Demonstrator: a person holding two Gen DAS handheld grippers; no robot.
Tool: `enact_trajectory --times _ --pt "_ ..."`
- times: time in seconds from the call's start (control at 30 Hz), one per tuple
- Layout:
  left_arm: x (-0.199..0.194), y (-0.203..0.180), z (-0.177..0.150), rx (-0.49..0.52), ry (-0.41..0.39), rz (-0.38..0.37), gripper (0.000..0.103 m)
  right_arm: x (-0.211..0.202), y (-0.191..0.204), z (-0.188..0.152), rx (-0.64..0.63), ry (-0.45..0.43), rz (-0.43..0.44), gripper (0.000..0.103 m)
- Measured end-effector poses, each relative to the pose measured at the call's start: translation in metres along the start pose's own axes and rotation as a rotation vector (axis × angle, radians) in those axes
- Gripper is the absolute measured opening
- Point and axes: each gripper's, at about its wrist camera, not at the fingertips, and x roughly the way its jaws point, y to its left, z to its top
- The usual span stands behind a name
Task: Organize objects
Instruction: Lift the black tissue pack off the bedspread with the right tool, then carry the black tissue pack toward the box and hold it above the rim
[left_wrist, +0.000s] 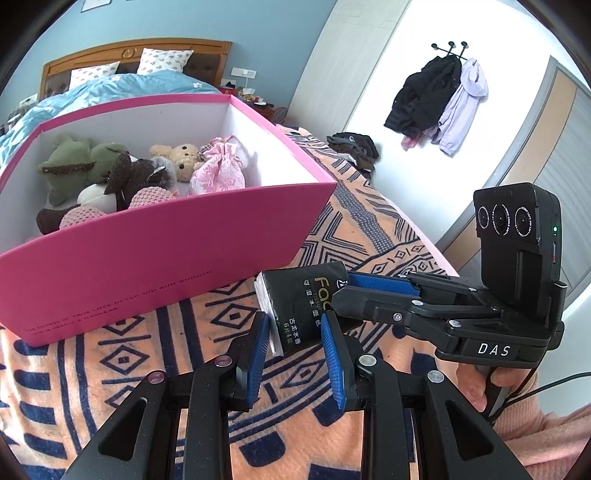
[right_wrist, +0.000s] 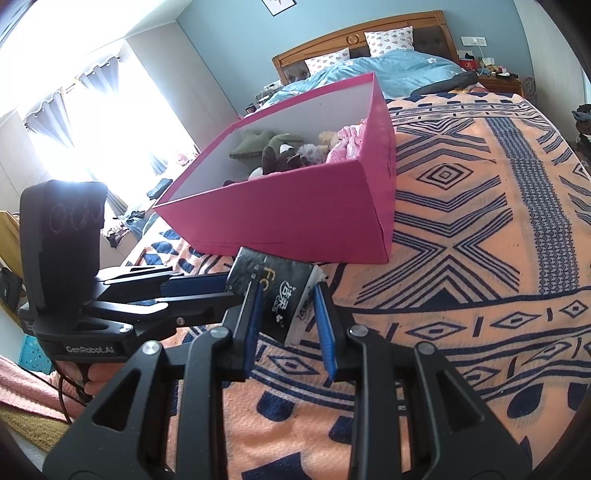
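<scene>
Both the left gripper (left_wrist: 295, 332) and right gripper (right_wrist: 288, 310) seem clamped on the black tissue pack (left_wrist: 306, 302), the pink box (left_wrist: 166, 251) just beyond

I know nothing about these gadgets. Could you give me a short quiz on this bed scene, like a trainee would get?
1. True or false: the black plastic tissue pack lies inside the pink cardboard box.
2. What do the left gripper and the right gripper both grip? A) a pillow B) the tissue pack C) a coat
3. Fill in: the box holds small plush ____.

Key: 1 false, it is outside, in front of the box; 2 B; 3 toys.
</scene>
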Motion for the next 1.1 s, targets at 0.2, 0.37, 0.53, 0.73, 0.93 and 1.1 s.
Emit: enact_trajectory --times 0.2,0.37,0.53,0.73,0.93,1.1 --pt "-0.004 -0.001 0.0 0.001 -0.006 0.001 0.028 -0.002 0.002 0.001 -0.004 -0.006 0.004 0.031" --pt "-0.006 -0.002 0.001 0.006 -0.012 0.003 0.028 -0.004 0.003 0.002 -0.008 -0.013 0.006 0.031" --pt "-0.009 -0.002 0.001 0.011 -0.018 0.007 0.028 -0.006 0.005 0.002 -0.012 -0.017 0.009 0.031" --pt "-0.013 -0.003 0.001 0.016 -0.027 0.009 0.028 -0.008 0.007 0.004 -0.017 -0.026 0.011 0.031" --pt "-0.015 -0.003 0.002 0.018 -0.032 0.009 0.028 -0.009 0.008 0.005 -0.022 -0.033 0.014 0.031" --pt "-0.017 -0.004 0.002 0.017 -0.036 0.008 0.028 -0.011 0.009 0.005 -0.025 -0.038 0.018 0.031"
